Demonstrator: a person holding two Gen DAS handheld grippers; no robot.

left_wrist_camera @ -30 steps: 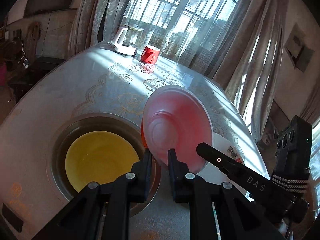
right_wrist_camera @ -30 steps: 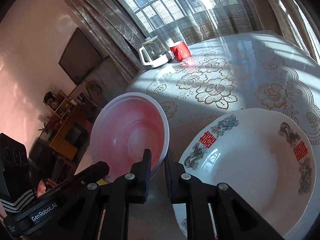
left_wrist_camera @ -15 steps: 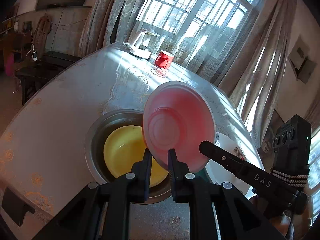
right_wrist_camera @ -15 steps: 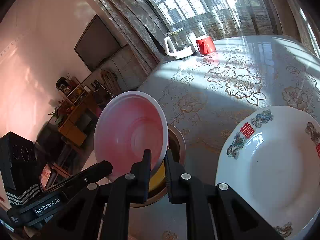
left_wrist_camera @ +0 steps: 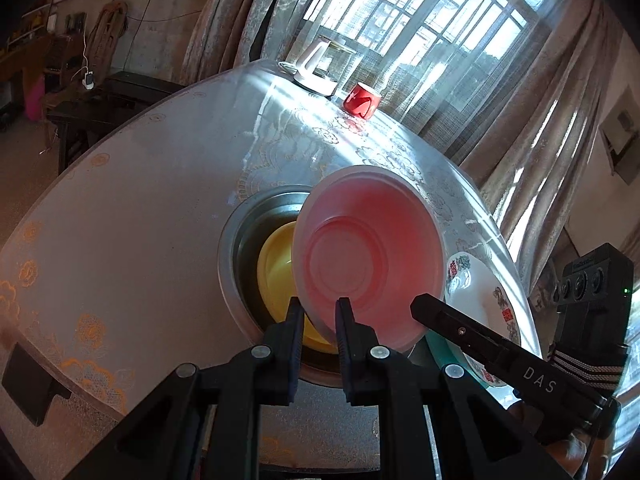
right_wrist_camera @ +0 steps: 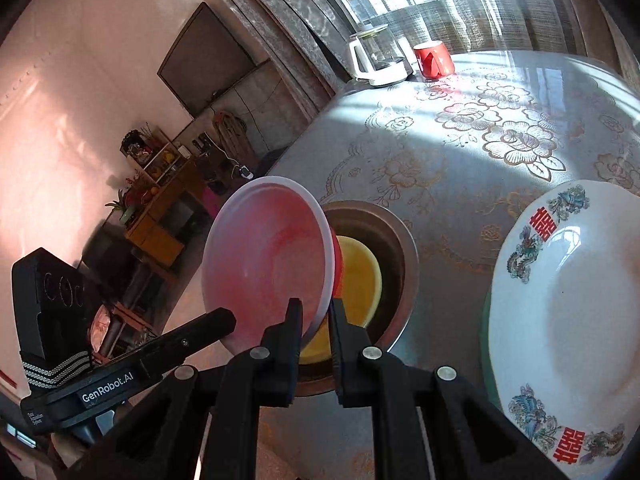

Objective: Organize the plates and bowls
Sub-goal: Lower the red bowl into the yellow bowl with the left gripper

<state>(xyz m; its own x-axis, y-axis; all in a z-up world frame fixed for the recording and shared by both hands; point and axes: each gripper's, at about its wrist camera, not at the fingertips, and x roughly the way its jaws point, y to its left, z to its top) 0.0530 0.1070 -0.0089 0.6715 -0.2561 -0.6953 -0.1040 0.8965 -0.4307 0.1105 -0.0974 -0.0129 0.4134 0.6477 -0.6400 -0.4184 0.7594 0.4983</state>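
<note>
A pink bowl (left_wrist_camera: 368,256) (right_wrist_camera: 264,256) hangs tilted on edge with its hollow side toward me. My left gripper (left_wrist_camera: 318,316) is shut on its lower rim. My right gripper (right_wrist_camera: 316,316) is shut on the same rim a little further along, and its finger (left_wrist_camera: 440,316) shows at the right of the left wrist view. Just behind the pink bowl a yellow bowl (left_wrist_camera: 276,272) (right_wrist_camera: 360,272) lies inside a metal basin (left_wrist_camera: 232,280) (right_wrist_camera: 404,248). A white plate (left_wrist_camera: 480,300) (right_wrist_camera: 560,320) with red characters rests to the right on something green.
On the far side of the round, flower-patterned table (left_wrist_camera: 140,220) (right_wrist_camera: 460,140) stand a white kettle (left_wrist_camera: 316,68) (right_wrist_camera: 376,60) and a red mug (left_wrist_camera: 362,98) (right_wrist_camera: 434,60). Curtains and a window lie beyond. The table's left edge drops to the floor and furniture.
Both grippers have carried the pink bowl sideways and slightly down, still holding it. The basin with the yellow bowl now sits directly behind the bowl in both views and looks smaller.
</note>
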